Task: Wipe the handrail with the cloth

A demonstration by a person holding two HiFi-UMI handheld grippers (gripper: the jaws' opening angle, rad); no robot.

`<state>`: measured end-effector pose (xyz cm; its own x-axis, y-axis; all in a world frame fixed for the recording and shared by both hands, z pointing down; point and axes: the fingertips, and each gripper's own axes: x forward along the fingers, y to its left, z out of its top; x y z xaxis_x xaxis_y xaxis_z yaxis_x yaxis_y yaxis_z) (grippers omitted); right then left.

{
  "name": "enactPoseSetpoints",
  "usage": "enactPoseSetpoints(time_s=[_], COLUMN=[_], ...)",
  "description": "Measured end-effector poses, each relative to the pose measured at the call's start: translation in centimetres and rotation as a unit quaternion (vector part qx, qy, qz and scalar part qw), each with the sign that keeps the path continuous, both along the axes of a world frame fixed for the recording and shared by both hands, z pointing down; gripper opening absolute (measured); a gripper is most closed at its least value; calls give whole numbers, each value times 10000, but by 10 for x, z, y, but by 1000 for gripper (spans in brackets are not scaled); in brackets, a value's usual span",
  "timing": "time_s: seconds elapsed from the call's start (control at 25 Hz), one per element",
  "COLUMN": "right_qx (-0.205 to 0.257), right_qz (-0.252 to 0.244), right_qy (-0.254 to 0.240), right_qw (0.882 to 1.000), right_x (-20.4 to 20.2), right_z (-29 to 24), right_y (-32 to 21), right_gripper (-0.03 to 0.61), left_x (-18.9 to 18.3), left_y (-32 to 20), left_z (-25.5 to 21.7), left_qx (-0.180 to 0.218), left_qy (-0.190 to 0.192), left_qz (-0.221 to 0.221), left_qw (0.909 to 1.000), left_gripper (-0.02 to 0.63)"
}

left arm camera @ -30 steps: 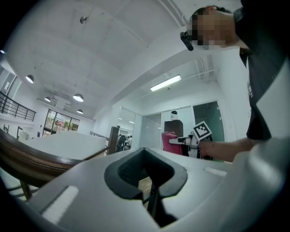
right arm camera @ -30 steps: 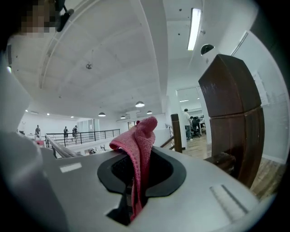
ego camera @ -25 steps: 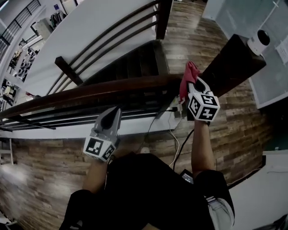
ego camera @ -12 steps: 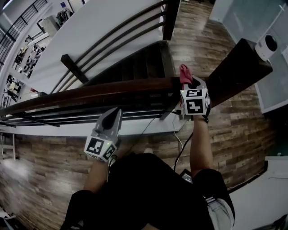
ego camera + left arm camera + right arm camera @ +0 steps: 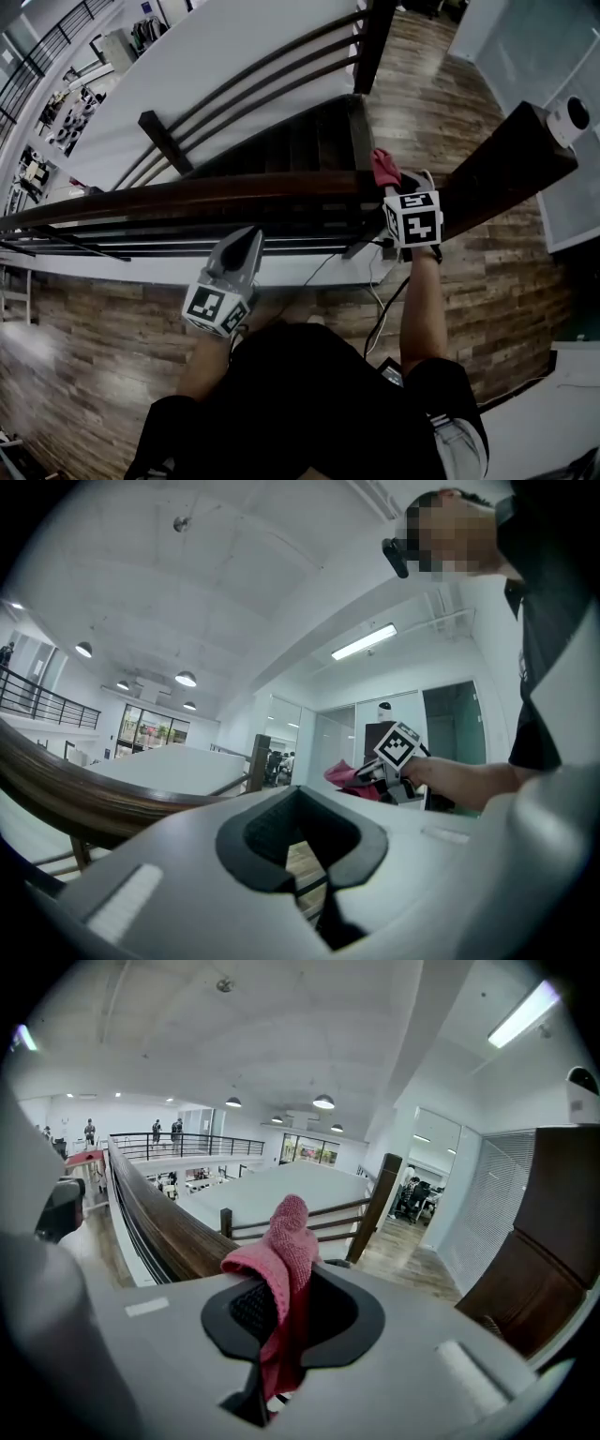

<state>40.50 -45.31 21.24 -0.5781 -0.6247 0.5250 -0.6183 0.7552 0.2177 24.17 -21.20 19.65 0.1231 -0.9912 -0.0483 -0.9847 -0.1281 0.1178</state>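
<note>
The right hand-held gripper [image 5: 278,1330] pinches a pink cloth [image 5: 281,1241] at the right end of the handrail [image 5: 216,192], right of centre in the head view. I cannot tell if it presses on the wood. The left hand-held gripper [image 5: 317,892] is pressed together and empty, below the rail. Only a fold is held, so friction may pull the cloth out and drop it onto the stairs [image 5: 300,141].

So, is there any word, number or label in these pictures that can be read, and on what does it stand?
None can be read. The marker cubes on the left gripper and the right gripper bear only black-and-white square patterns, no letters or digits.
</note>
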Motion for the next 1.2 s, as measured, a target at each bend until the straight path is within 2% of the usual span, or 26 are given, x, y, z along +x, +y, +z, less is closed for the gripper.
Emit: enactPoseSetpoints(time_s=[0.56,1.0,1.2], right_qx=[-206,-132,-78], right_qz=[-596,-922,-1176], right_qy=[216,413,519], right_qw=[9978,9948,9917], right_x=[-78,-122,-139], right_z=[7,11,10], right_y=[54,82,95], right_gripper=[43,43,43], left_x=[-55,-76,-85], left_y=[27,38,42], left_z=[6,16,20], left_qx=[-5,-105,-135], left_qy=[32,149,182], left_qz=[-99,-170,-383], left_qw=[9999,9997,9990], left_gripper=[0,0,0])
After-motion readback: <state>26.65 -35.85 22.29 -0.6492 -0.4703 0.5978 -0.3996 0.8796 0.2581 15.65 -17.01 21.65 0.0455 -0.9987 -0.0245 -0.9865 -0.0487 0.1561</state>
